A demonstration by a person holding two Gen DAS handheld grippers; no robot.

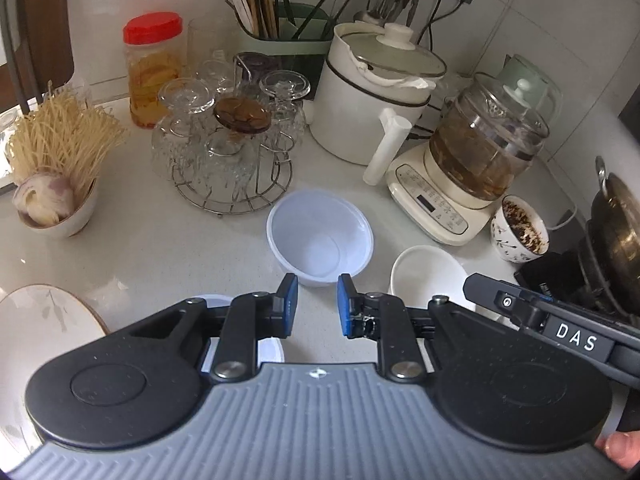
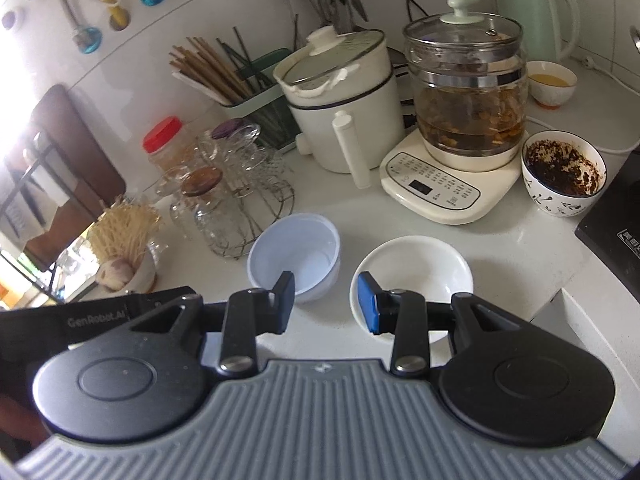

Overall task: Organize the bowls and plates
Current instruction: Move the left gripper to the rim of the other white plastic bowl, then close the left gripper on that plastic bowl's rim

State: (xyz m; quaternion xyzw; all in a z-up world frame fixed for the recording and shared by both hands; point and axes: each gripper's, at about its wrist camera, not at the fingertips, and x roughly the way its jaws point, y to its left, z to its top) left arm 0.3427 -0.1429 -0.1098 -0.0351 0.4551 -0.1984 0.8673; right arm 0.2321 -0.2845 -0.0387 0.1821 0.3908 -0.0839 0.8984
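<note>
A white plastic bowl (image 1: 320,240) (image 2: 294,260) stands empty on the pale counter, in front of a glass rack. To its right sits a shallow white ceramic bowl (image 1: 426,276) (image 2: 416,276), also empty. My left gripper (image 1: 317,306) hovers just short of the plastic bowl, open, its blue pads a little apart with nothing between them. My right gripper (image 2: 326,304) is open too, over the bare counter between the two bowls. Its right pad (image 2: 368,304) overlaps the ceramic bowl's near rim in the picture. A leaf-patterned plate (image 1: 40,320) lies at the lower left.
Behind the bowls stand a wire rack of upturned glasses (image 1: 224,140), a white electric pot (image 1: 372,100) and a glass kettle on its base (image 2: 464,100). A dirty floral bowl (image 2: 564,172) and a dark wok (image 1: 616,216) are on the right. A bowl of dry noodles (image 1: 56,160) is at the left.
</note>
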